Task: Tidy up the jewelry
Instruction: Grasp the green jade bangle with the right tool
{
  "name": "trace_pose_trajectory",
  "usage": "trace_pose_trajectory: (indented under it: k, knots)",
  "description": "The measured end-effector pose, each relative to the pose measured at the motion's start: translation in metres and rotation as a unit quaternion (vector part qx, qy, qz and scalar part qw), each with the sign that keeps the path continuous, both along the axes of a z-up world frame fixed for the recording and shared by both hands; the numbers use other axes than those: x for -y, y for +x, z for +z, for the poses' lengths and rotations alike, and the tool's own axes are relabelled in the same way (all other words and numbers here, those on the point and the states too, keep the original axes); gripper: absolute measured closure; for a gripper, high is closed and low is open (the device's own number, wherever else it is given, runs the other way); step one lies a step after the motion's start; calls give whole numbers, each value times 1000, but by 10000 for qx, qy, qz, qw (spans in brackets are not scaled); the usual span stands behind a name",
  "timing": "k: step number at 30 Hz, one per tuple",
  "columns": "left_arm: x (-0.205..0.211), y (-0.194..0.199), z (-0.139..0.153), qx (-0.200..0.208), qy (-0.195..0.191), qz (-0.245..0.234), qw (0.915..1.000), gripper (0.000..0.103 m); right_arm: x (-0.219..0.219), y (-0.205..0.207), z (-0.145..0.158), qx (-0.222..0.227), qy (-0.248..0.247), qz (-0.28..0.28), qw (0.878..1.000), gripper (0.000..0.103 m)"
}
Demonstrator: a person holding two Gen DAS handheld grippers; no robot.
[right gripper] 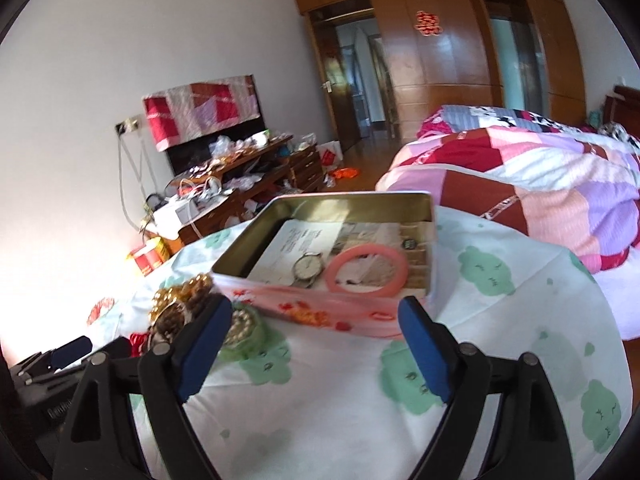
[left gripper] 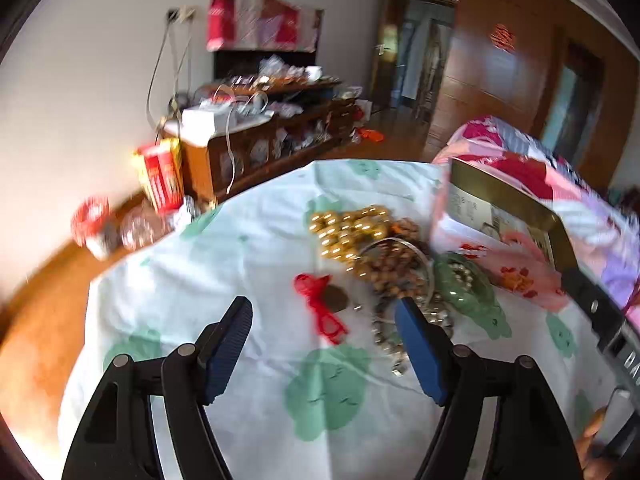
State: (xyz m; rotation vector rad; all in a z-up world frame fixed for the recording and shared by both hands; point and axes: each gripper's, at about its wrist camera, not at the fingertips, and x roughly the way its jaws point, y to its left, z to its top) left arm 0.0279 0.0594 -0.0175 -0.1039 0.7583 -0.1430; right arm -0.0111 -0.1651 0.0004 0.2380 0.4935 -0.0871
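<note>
While both grippers stand spread and empty, the left gripper (left gripper: 324, 320) faces the jewelry pile (left gripper: 376, 248) at one o'clock; the right gripper (right gripper: 316, 320) faces the tin box (right gripper: 320, 296) at twelve, holding a wristwatch (right gripper: 307, 268) and pink bangle (right gripper: 368, 268).

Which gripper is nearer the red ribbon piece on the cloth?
Left. The left gripper hangs open just short of the red ribbon piece; the right gripper faces the open tin, off to the side.
</note>
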Motion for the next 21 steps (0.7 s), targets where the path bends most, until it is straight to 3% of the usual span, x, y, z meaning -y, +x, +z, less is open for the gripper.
trace_pose_trajectory:
  k: [3, 10, 17, 19, 20, 21]
  knots:
    - [-14, 0, -4, -139, -258, 179, 9994, 29, -8, 4, -4, -132, -4, 255, 9996, 16]
    - [-26, 0, -9, -268, -524, 252, 9979, 29, -29, 44, -25, -947, 539, 993, 9891, 16]
    - [-22, 0, -9, -276, -569, 28, 9980, 29, -53, 79, -40, -1532, 338, 1195, 9804, 15]
    - [-21, 1, -9, -295, -557, -18, 9980, 29, -55, 78, -41, -1508, 399, 1355, 9784, 21]
    - [-20, 1, -9, -291, -555, -50, 9980, 29, -55, 78, -41, -1505, 402, 1362, 9784, 29]
    - [-21, 1, -8, -280, -557, -71, 9980, 29, -54, 76, -41, -1484, 419, 1365, 9786, 44]
